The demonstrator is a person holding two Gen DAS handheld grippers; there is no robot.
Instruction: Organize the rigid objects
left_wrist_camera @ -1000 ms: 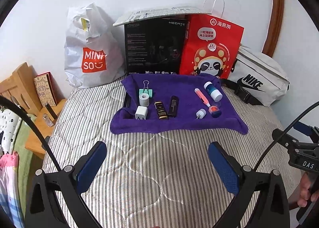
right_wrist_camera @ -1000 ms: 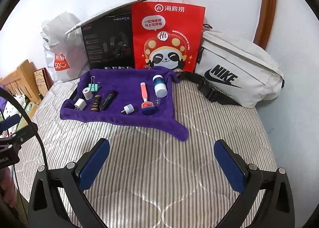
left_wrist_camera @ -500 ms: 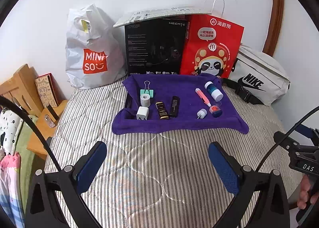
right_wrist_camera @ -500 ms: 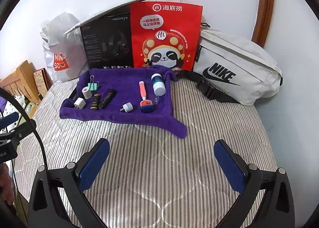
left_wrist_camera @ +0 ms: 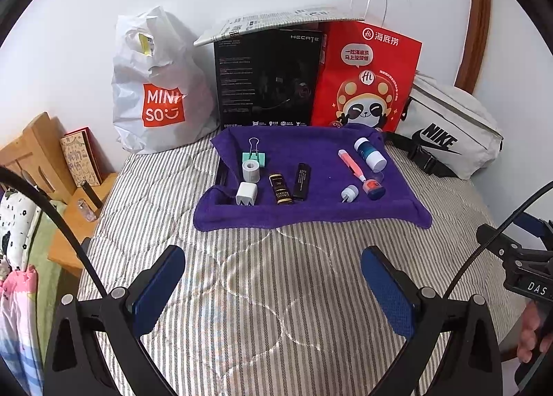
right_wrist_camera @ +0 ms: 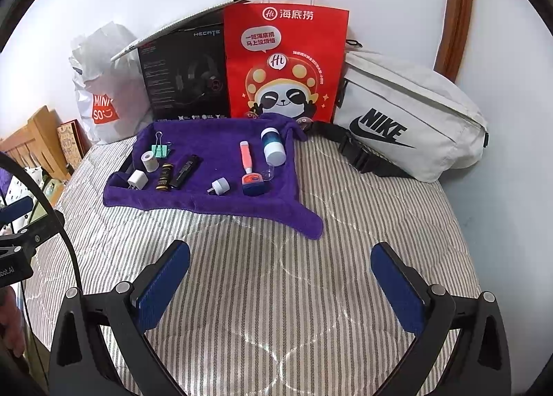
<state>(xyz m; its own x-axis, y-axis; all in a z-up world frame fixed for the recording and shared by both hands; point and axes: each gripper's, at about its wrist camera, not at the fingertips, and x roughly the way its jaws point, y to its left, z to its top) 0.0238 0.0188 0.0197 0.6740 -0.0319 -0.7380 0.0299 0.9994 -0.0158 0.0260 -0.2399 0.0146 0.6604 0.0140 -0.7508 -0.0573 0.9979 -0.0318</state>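
Note:
A purple towel (left_wrist_camera: pixel 321 209) (right_wrist_camera: pixel 193 202) lies on the striped bed with several small things on it: a green binder clip (left_wrist_camera: pixel 254 155), a white tape roll (left_wrist_camera: pixel 251 170), a white charger (left_wrist_camera: pixel 246 193), a brown tube (left_wrist_camera: pixel 280 188), a black lighter (left_wrist_camera: pixel 301 181), a pink pen (left_wrist_camera: pixel 349 164), a blue-and-white bottle (left_wrist_camera: pixel 369 153), a small white plug (left_wrist_camera: pixel 349 193) and a blue cap (left_wrist_camera: pixel 374 188). My left gripper (left_wrist_camera: pixel 273 292) is open and empty, well short of the towel. My right gripper (right_wrist_camera: pixel 280 288) is open and empty, also short of it.
Against the wall stand a white Miniso bag (left_wrist_camera: pixel 155 98), a black box (left_wrist_camera: pixel 266 81), a red paper bag (left_wrist_camera: pixel 366 77) and a white Nike pouch (left_wrist_camera: pixel 446 133). A wooden bedside stand (left_wrist_camera: pixel 41 167) is at the left. The bed edge drops off at both sides.
Both grippers have drawn back and risen slightly, so the towel and its things look a little farther away. Nothing on the towel moved.

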